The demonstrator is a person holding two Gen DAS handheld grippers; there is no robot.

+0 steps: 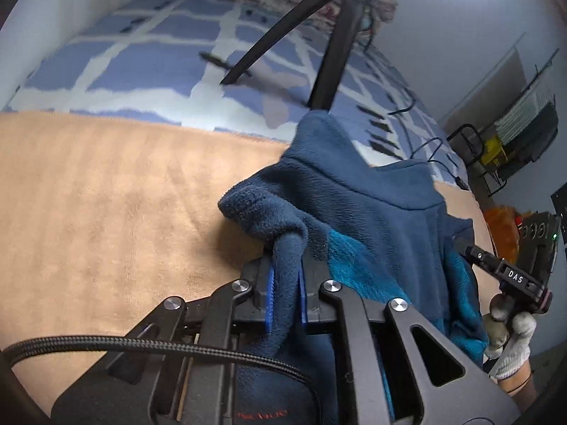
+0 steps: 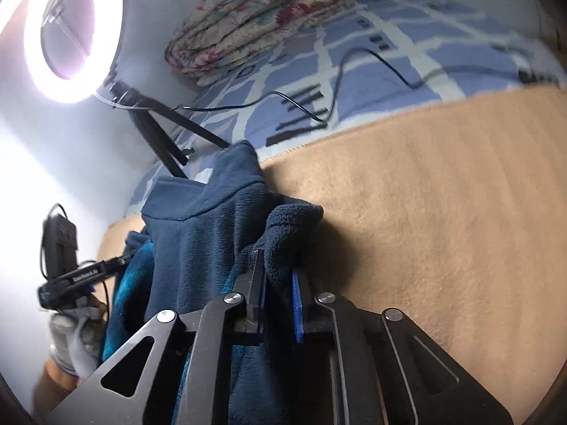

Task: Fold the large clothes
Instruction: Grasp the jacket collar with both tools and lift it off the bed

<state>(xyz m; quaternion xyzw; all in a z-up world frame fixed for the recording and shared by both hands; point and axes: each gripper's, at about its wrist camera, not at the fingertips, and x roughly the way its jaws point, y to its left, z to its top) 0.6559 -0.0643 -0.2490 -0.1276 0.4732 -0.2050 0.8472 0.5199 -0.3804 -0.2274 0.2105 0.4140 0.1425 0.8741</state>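
Fingers of left gripper (image 1: 286,283) and right gripper (image 2: 278,283) pinch plush navy fleece (image 1: 354,194).

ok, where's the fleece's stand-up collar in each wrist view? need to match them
Left wrist: the collar sits centre-right, above the left tongs, which are shut on a dark blue fleece fold.
Right wrist: the collar sits centre-left, up and left of the right tongs, also shut on the fleece.
Shared landmark: the black tripod leg just behind the collar.
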